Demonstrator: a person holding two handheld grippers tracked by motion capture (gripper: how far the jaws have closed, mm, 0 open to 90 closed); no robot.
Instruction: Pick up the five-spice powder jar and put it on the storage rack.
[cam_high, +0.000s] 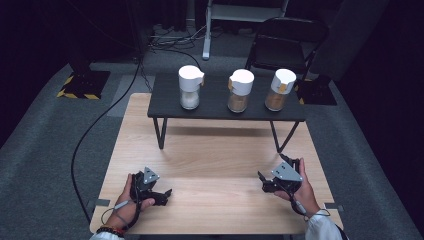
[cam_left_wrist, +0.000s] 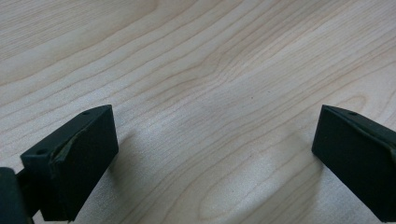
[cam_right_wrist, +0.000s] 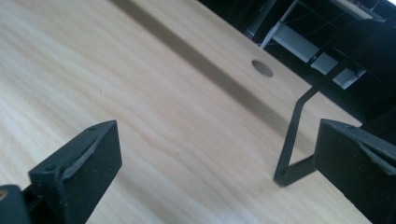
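Jars (cam_high: 238, 90) stand upright on the black shelf (cam_high: 170, 107), well ahead of both grippers. Left gripper (cam_high: 162, 195) and right gripper (cam_high: 264, 182) rest wide open, empty; the right lies nearer the brown jars.

From the high view the light falls from above onto the pale desk (cam_high: 215, 165), which stands bright against a room that sinks to near black at the edges, and the small black shelf (cam_high: 225, 102) casts a soft band of shadow on the wood beneath it; the picture is a little soft and grainy. In the left gripper view the wood grain is sharp at mid-distance, with diffuse shadows beside the dark, slightly blurred tongs. In the right gripper view the near wood glares washed-out, and the background is dark and unfocused.
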